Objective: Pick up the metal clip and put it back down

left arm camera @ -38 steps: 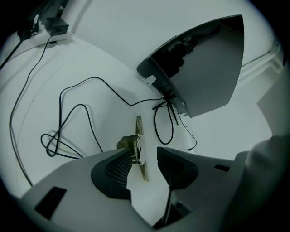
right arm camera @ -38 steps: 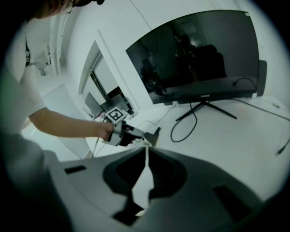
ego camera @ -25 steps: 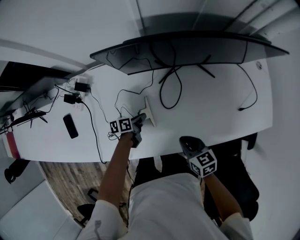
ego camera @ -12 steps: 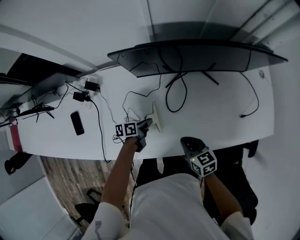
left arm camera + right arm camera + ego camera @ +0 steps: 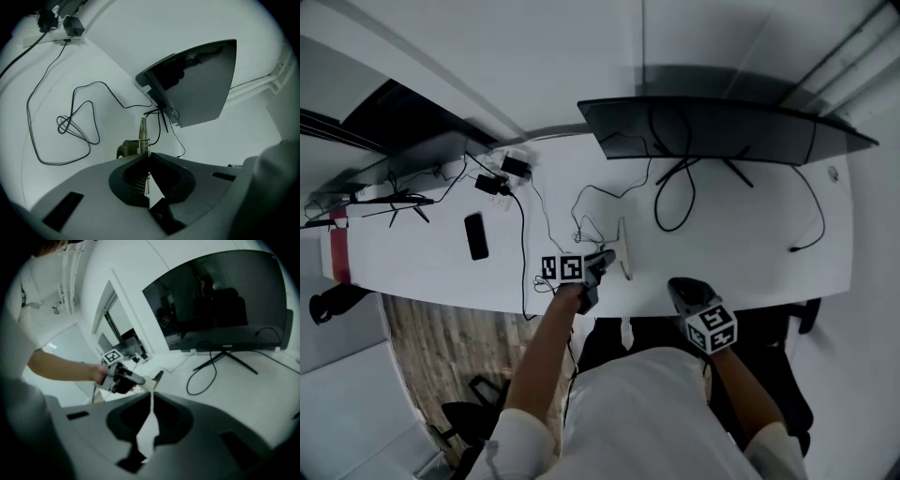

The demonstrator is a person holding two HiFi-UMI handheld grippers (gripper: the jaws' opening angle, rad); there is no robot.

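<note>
Here, at the centre of the head view, the left hand-held gripper is clenched on the slim silvery metal clip, whose long end juts out past the jaw tips. The clip appears to hang clear of the white worktop, though the gap is hard to judge. At lower right, the right hand-held gripper is closed on nothing. The dark curved monitor fills the upper right.
</note>
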